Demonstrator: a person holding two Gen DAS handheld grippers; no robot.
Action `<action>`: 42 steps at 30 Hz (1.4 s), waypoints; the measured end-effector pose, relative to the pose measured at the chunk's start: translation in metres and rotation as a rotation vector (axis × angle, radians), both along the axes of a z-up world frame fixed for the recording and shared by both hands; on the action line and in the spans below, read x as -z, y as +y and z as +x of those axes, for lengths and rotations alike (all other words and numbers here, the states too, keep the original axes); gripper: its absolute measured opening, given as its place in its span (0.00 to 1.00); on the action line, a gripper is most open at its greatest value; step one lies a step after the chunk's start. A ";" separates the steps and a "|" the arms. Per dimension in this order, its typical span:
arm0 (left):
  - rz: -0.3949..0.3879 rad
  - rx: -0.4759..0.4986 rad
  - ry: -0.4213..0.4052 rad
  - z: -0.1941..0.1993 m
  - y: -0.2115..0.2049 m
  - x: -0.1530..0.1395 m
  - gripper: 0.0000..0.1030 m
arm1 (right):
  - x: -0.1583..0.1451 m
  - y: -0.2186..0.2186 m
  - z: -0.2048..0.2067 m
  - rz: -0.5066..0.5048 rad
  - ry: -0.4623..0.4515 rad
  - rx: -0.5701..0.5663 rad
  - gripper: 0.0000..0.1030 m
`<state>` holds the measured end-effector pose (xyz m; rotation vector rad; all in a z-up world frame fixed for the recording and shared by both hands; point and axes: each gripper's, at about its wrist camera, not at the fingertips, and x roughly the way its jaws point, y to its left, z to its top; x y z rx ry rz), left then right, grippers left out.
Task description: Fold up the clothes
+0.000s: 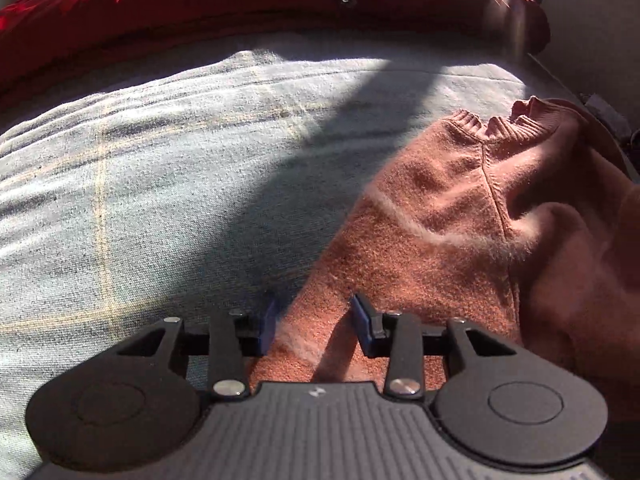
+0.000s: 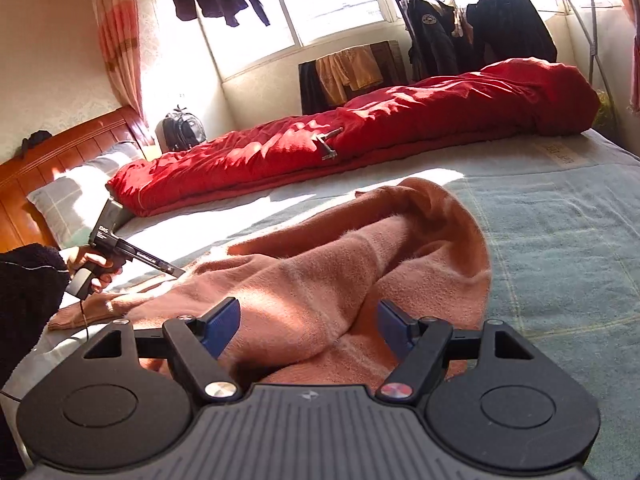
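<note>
A salmon-pink knitted sweater (image 1: 440, 200) lies rumpled on the grey-blue bed sheet (image 1: 160, 160), its ribbed collar toward the far right. My left gripper (image 1: 316, 320) hovers over the sweater's near left edge, jaws partly apart, with fabric showing below the gap and neither pad pressing on it. In the right wrist view the sweater (image 2: 320, 264) is bunched into a long fold. My right gripper (image 2: 308, 324) stands wide open with that fold lying between its fingers. A hand holds the left gripper (image 2: 178, 274) at the left, tip down at the sweater's sleeve end.
A red duvet (image 2: 360, 140) lies rolled along the far side of the bed, with a small dark clip-like object (image 2: 330, 142) on it. A pillow (image 2: 68, 196) and wooden headboard (image 2: 60, 148) are at left. A backpack (image 2: 182, 130) and clothes rack (image 2: 480, 32) stand behind.
</note>
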<state>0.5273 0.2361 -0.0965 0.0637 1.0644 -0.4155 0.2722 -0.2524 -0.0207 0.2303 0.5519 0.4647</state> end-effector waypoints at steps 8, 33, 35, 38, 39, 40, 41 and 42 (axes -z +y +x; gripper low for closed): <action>0.013 0.036 0.027 0.006 0.007 0.000 0.41 | -0.030 0.047 0.017 0.064 0.043 -0.301 0.78; 0.191 -0.154 -0.150 0.001 -0.016 -0.002 0.08 | -0.017 0.052 0.015 0.099 0.051 -0.260 0.78; 0.173 -0.195 -0.154 0.001 -0.013 0.002 0.13 | -0.017 0.051 0.014 0.095 0.053 -0.249 0.78; 0.144 -0.245 -0.146 0.000 -0.007 -0.004 0.15 | -0.019 0.049 0.011 0.087 0.057 -0.229 0.78; 0.161 -0.256 -0.154 -0.003 -0.007 -0.009 0.15 | -0.021 0.048 0.009 0.090 0.055 -0.226 0.78; 0.178 -0.266 -0.162 -0.006 -0.007 -0.015 0.15 | -0.023 0.047 0.006 0.094 0.053 -0.220 0.78; 0.194 -0.276 -0.170 -0.009 -0.006 -0.020 0.14 | -0.024 0.046 0.004 0.099 0.051 -0.214 0.78; 0.203 -0.282 -0.178 -0.013 -0.005 -0.027 0.14 | -0.026 0.045 0.002 0.103 0.049 -0.208 0.78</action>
